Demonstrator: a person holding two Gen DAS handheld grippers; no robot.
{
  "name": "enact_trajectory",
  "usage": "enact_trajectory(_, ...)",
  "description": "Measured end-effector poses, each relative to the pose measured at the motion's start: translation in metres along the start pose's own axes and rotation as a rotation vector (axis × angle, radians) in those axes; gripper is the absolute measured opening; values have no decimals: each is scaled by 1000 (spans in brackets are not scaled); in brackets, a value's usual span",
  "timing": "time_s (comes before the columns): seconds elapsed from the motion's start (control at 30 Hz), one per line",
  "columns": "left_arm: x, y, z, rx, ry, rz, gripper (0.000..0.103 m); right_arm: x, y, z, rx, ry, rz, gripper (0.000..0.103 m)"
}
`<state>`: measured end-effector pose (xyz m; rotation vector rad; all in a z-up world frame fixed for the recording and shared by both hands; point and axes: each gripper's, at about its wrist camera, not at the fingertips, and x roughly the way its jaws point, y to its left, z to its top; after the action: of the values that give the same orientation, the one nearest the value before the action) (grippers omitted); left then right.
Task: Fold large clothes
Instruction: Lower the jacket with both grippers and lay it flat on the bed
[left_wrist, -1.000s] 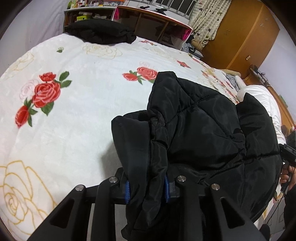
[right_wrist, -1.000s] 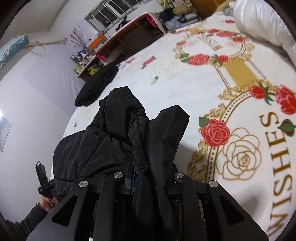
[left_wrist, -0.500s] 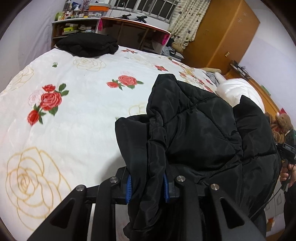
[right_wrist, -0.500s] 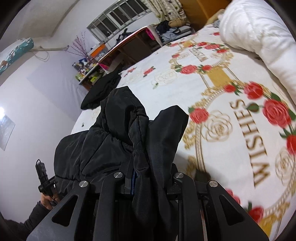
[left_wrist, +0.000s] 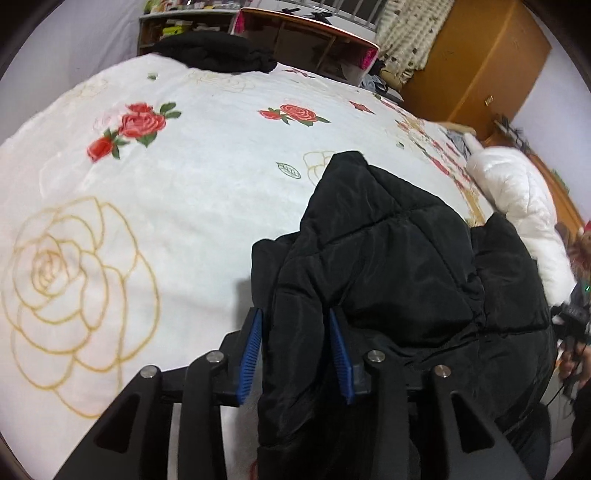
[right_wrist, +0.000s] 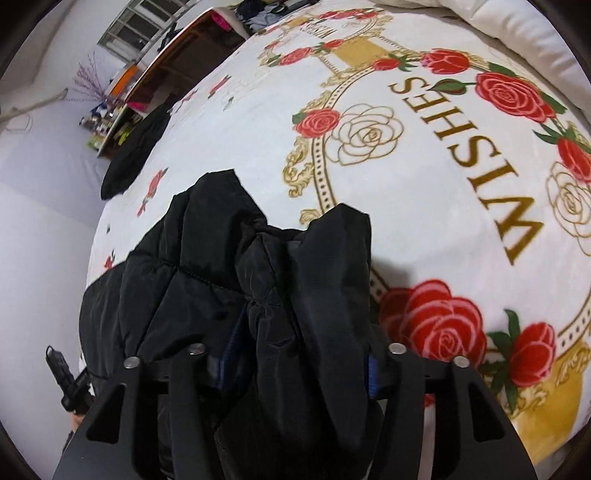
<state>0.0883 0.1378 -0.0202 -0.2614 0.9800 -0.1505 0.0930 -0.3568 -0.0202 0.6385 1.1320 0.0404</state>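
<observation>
A black quilted puffer jacket (left_wrist: 399, 258) hangs between my two grippers over a bed with a white rose-print blanket (left_wrist: 166, 192). My left gripper (left_wrist: 295, 350) has its blue pads (left_wrist: 252, 347) spread apart, with a fold of the jacket lying loosely between them. My right gripper (right_wrist: 295, 350) has bunched jacket fabric (right_wrist: 288, 288) between its pads, which are mostly hidden by the cloth. The jacket's far edge reaches the blanket (right_wrist: 461, 184) in the right wrist view.
Another black garment (left_wrist: 214, 55) lies at the bed's far end, near a wooden desk (left_wrist: 306, 33) and shelves. A white duvet (left_wrist: 517, 206) is bunched at the bed's right side. A wooden wardrobe (left_wrist: 476, 62) stands beyond.
Both grippers moved forward and down toward the bed with the jacket. The left gripper's pads have spread apart from the fold; the right pads also look wider.
</observation>
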Motion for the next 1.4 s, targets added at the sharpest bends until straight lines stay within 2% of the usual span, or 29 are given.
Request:
enact_trajectory(0.07,-13,-3,2,22,-14,19,40,-16,4,-1,-32,-28,-10,66)
enact_trajectory(0.2,-45,-1,6,-15,-90,46,48,-63,22,-7,-121,-152,-44,68)
enact_trajectory(0.27,-61,-12,8,-20,-135,17,50,-80,39,-15,-178,-209,-53,68)
enact_trajectory(0.3,-67,-23,9,-4,-158,-4,55,-84,51,-22,-214,-228,-36,68)
enact_trajectory(0.33,-69,-36,10,18,-174,-20,60,-83,61,-27,-239,-234,-24,68)
enact_trajectory(0.43,-56,-95,11,136,-164,-93,61,-57,102,-49,-364,-213,-19,68)
enact_trajectory(0.5,-38,-128,12,221,-164,-91,61,-34,118,-55,-409,-202,-42,68)
enact_trajectory(0.6,-1,-152,18,260,-149,-48,61,-2,124,-52,-405,-211,-104,68)
enact_trajectory(0.67,32,-149,20,257,-116,39,61,20,116,-46,-395,-208,-153,68)
enact_trajectory(0.7,46,-145,18,255,-108,74,62,32,109,-43,-388,-205,-172,71)
enact_trajectory(0.77,63,-132,17,226,-105,106,62,43,102,-42,-374,-210,-169,77)
enact_trajectory(1.0,76,-122,5,193,-146,121,62,72,97,-38,-383,-226,-185,81)
enact_trajectory(1.13,75,-124,8,195,-136,125,62,73,98,-38,-381,-220,-189,82)
enact_trajectory(1.27,53,-127,16,206,-93,127,62,58,98,-35,-351,-191,-182,82)
enact_trajectory(1.4,14,-109,10,185,-155,149,62,14,106,-48,-333,-240,-165,82)
